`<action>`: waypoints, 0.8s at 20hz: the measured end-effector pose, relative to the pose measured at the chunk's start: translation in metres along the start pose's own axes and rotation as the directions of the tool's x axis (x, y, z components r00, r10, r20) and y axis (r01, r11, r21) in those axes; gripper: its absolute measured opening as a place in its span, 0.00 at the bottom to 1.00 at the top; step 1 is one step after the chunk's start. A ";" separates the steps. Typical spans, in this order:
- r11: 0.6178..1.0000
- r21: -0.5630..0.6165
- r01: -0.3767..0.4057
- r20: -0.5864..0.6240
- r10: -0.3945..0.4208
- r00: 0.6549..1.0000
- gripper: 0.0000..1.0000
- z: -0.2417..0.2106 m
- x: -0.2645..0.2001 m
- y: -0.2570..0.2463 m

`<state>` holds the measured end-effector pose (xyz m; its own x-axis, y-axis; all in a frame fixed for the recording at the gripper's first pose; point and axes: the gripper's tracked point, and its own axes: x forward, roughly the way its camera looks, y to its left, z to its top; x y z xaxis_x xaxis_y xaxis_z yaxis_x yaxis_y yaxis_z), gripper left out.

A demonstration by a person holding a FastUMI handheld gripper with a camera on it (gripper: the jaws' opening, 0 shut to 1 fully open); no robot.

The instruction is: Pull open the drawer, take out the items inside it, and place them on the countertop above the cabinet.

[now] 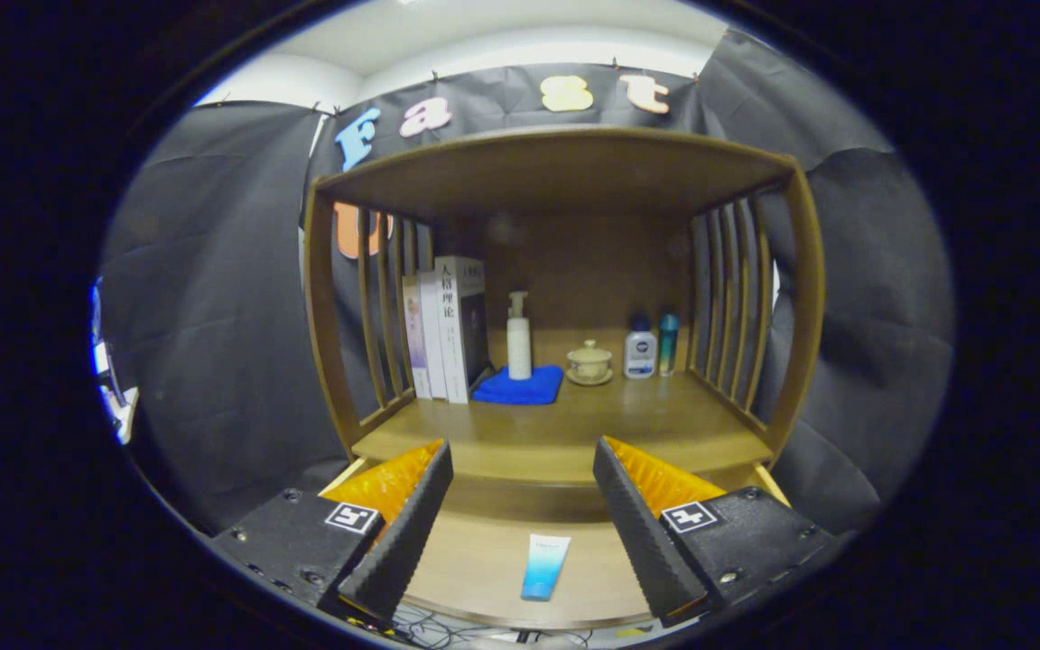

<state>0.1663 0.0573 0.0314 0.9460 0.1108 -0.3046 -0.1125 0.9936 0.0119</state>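
The wooden drawer stands pulled out below the cabinet's countertop. A small tube, white at one end and blue at the other, lies flat on the drawer's floor between my two fingers. My gripper hovers above the drawer, open, with nothing between its fingers. The countertop sits just beyond the fingertips, under a wooden hutch with slatted sides.
At the back of the countertop stand several books, a white pump bottle on a blue cloth, a lidded ceramic cup, a small white bottle and a teal bottle. Cables lie under the drawer's front.
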 end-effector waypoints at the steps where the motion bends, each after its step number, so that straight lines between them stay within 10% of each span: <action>1: 1.000 0.011 -0.003 -0.051 0.003 0.999 0.99 -0.006 0.009 0.000; 9: 0.992 0.116 0.052 -0.449 0.006 0.893 0.98 -0.085 0.069 -0.015; 16: 0.996 0.030 0.089 -0.691 -0.044 0.721 0.96 -0.166 0.074 -0.024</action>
<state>0.1882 0.0378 -0.1495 0.4774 0.0204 -0.8784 -0.0187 0.9997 0.0130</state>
